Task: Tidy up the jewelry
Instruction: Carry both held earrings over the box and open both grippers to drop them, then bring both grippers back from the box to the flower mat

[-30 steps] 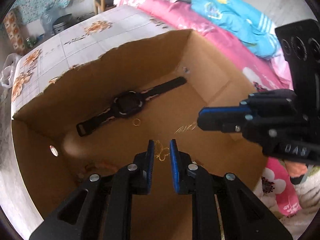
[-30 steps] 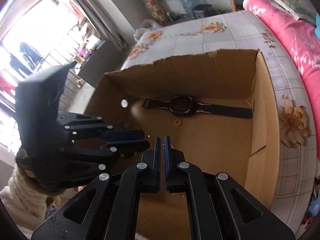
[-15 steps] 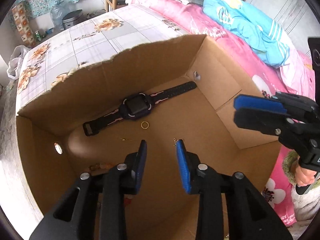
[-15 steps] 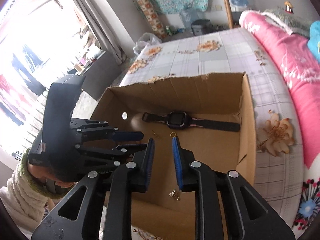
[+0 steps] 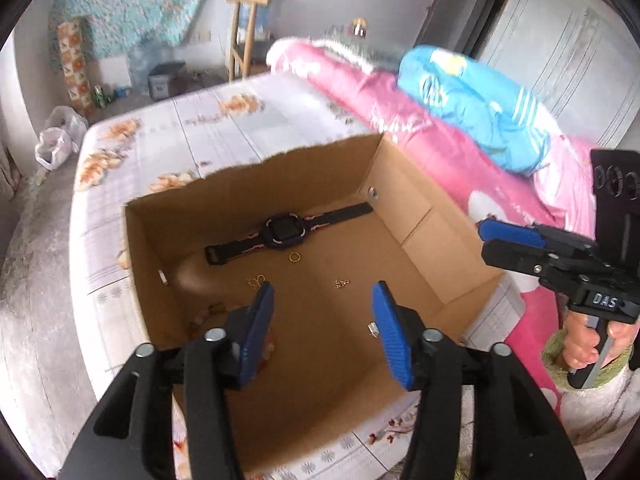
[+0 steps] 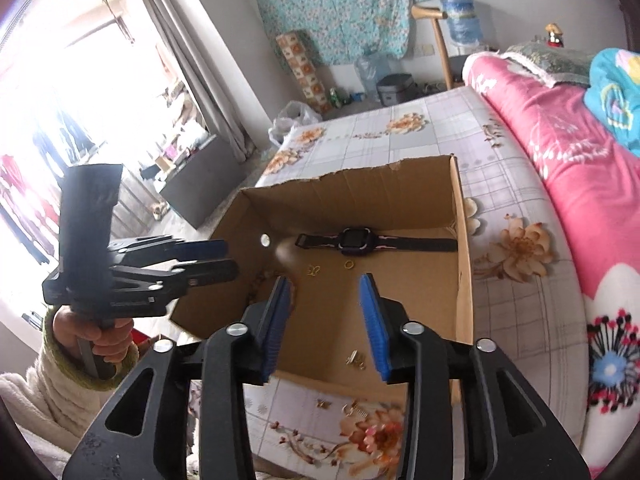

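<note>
Over the cardboard box [image 5: 416,220] on the bed, left gripper [image 5: 322,332] and right gripper [image 6: 326,324] have lifted clear, jaws opening, nothing between them. Released gold pieces [image 5: 341,282] now lie on the box floor near the watch [image 5: 286,233]. More bits [image 6: 354,409] wait outside, near side.

Bedroom clutter around a flowered bed

The bedsheet [image 6: 400,140] is pale checks with orange blooms; a pink quilt [image 6: 580,168] is heaped along its far side with a blue blanket [image 5: 476,108] bundled on top. A teal floral cloth [image 6: 340,12] hangs on the back wall above a patterned roll [image 6: 300,64], a wooden chair [image 5: 244,36], a grey pot [image 6: 394,88] and a white plastic bag [image 5: 56,136] on the floor. Curtains [image 6: 188,60] frame the bright window.
</note>
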The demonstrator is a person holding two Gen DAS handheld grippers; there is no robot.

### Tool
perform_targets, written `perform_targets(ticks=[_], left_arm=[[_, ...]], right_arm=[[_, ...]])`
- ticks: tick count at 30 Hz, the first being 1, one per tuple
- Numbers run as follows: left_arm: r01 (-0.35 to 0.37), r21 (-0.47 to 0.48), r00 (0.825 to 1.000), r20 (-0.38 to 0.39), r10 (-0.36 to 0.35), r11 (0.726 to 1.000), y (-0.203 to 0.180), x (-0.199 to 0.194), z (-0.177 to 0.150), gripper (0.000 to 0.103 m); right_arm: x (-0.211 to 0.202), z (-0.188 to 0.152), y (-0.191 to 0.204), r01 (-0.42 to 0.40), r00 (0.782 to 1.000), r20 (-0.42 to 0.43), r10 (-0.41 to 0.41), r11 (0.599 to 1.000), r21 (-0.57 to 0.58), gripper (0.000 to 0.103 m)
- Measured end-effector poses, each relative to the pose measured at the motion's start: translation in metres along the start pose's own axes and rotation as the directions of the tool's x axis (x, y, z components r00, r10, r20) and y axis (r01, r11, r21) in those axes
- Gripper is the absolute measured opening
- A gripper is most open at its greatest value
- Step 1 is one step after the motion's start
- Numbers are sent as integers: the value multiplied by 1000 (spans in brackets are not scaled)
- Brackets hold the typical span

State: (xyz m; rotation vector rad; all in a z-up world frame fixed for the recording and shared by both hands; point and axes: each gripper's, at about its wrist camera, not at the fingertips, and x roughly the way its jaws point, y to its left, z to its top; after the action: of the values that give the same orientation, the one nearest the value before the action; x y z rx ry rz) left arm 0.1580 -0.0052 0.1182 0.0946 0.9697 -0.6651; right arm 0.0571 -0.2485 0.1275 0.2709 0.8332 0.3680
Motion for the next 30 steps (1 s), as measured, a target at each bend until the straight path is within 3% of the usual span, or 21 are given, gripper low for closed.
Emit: perform_targets(ticks=[4, 11, 16, 21, 30], left_arm=[[32, -8, 995, 91, -31, 999, -9, -34, -30, 68], [9, -20, 990, 144, -6, 1000, -29, -62, -85, 80], [-63, -12, 991, 117, 64, 998, -41, -53, -123, 84], [-78, -61, 996, 44, 81, 995, -41, -24, -148, 85], [-167, -89, 985, -47, 163, 982, -36, 22, -155, 85]], right_arm=[[-20, -21, 11, 1, 999, 51, -1, 1000, 5, 55], [-36, -60, 30, 71, 994, 88, -67, 996, -45, 69], [-29, -86, 26, 100, 994, 36, -99, 995, -26, 72], [-8, -111, 15, 129, 990, -50, -129, 991, 16, 72], [21, -136, 11, 184, 972, -151, -181, 983, 5, 72]])
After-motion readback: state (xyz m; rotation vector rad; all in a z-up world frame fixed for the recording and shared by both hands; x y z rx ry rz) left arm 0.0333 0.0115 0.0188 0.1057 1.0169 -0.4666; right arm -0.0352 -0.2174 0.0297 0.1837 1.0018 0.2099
